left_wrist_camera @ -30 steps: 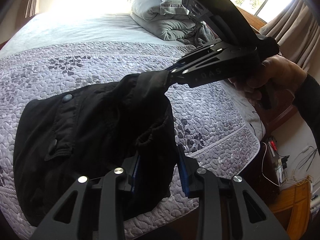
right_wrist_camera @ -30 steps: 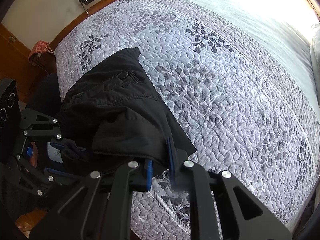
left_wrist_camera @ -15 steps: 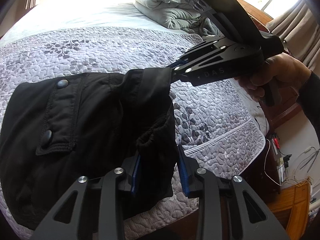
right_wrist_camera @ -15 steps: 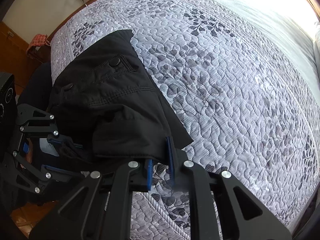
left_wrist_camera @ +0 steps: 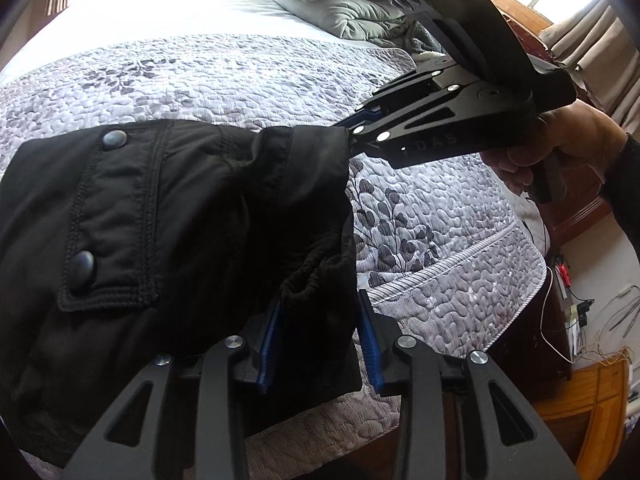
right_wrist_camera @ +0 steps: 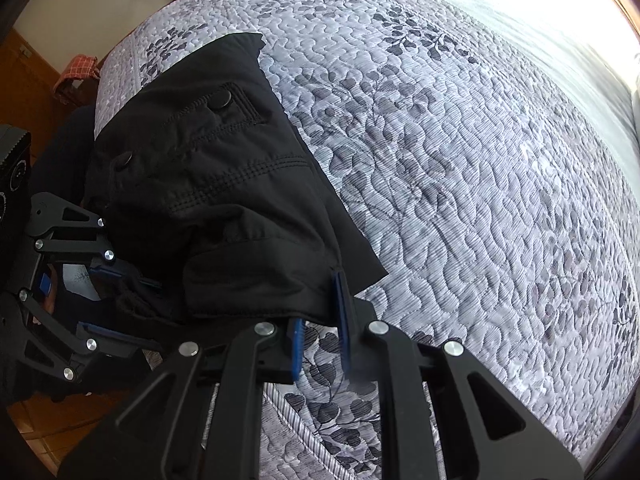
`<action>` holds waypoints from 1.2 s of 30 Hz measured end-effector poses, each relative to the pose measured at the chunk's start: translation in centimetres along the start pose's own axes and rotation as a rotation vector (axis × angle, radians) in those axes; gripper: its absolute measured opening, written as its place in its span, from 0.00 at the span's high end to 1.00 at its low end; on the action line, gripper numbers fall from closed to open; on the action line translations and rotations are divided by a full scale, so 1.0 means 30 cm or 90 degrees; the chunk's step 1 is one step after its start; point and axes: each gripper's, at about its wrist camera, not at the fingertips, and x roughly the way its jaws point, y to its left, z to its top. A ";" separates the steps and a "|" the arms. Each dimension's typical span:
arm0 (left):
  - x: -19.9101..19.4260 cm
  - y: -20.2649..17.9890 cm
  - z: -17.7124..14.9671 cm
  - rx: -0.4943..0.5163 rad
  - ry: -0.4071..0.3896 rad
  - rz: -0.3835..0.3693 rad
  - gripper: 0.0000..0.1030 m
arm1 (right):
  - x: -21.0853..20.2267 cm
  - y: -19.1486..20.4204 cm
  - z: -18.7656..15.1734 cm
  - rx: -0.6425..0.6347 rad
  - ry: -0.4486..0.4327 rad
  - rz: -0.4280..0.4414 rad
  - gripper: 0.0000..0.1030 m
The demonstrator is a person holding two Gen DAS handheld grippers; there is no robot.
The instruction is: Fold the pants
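Big quilted grey bedspread [right_wrist_camera: 460,168] with a leaf print covers the bed. The black pants [left_wrist_camera: 172,232] sit bunched at its near edge, pocket flap and snaps facing up. Left gripper [left_wrist_camera: 320,312] has its jaws around a gathered cuff, and they've just been easing open a bit. Right gripper [right_wrist_camera: 320,316] is pinched tight on a fabric edge.
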 end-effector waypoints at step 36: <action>-0.238 0.270 -0.074 -0.020 -0.071 -0.041 0.11 | -0.026 0.036 -0.101 0.305 -0.152 0.073 0.84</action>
